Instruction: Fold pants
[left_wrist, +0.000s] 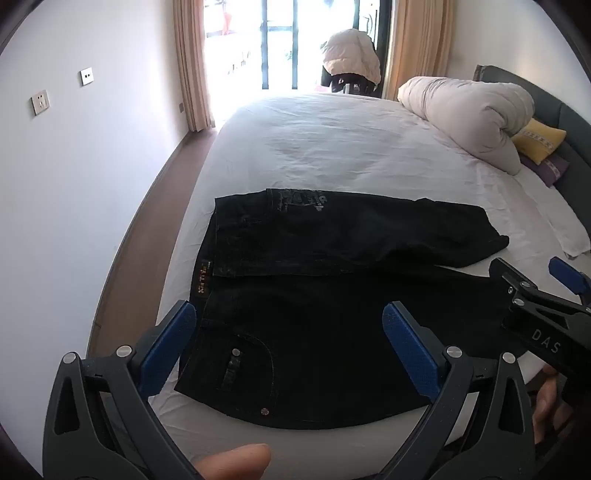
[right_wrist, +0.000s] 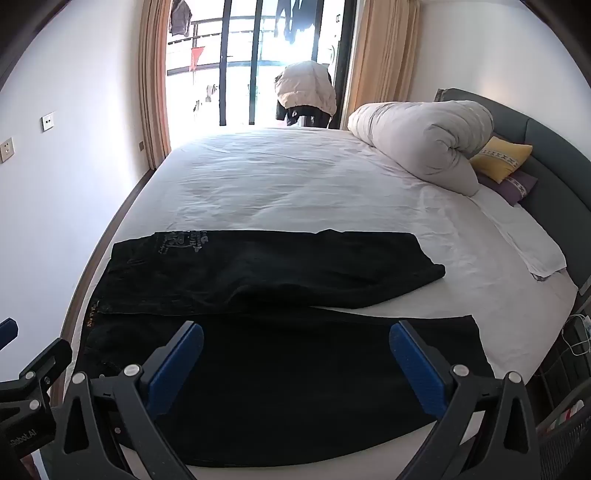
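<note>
Black jeans (left_wrist: 332, 295) lie flat on the white bed sheet (left_wrist: 332, 147), waistband at the left, both legs running to the right, side by side. My left gripper (left_wrist: 290, 314) hovers open above the near waist and front pocket, nothing between its blue pads. In the right wrist view the same jeans (right_wrist: 277, 295) spread across the near bed. My right gripper (right_wrist: 295, 332) hangs open over the near leg, empty. The right gripper (left_wrist: 532, 280) also shows at the right edge of the left wrist view.
A rolled white duvet (right_wrist: 421, 147) and yellow and purple pillows (right_wrist: 502, 162) lie at the headboard on the right. A folded white cloth (right_wrist: 535, 254) sits near the right bed edge. A glass balcony door (right_wrist: 258, 62) with a coat on a chair stands beyond.
</note>
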